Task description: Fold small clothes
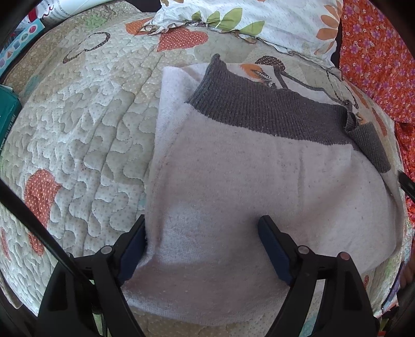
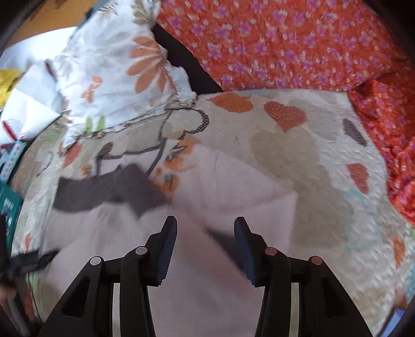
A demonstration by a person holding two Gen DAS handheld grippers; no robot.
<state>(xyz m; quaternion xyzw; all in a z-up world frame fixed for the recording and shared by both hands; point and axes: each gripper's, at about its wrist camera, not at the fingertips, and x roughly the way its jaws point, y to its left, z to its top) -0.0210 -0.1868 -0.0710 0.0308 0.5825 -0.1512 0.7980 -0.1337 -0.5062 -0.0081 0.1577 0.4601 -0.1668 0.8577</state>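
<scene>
A small pale pink garment point(image 1: 246, 181) with a grey ribbed band point(image 1: 259, 114) lies folded on the quilted bedspread point(image 1: 77, 129). My left gripper point(image 1: 202, 219) points steeply down over its near left part. The jaws stand wide open, the left finger point(image 1: 135, 241) at the garment's left edge and the right finger point(image 1: 272, 241) on top of the cloth, with nothing pinched. In the blurred right wrist view my right gripper point(image 2: 205, 220) hovers over the same garment point(image 2: 233, 186), jaws partly apart and empty. The grey band point(image 2: 109, 191) lies to its left.
A white pillow with orange flowers and green leaves point(image 1: 272, 23) lies at the far edge of the bed. Orange cloth with purple flowers point(image 1: 376, 64) lies on the right. A teal box point(image 1: 7, 114) and printed papers sit at the left edge.
</scene>
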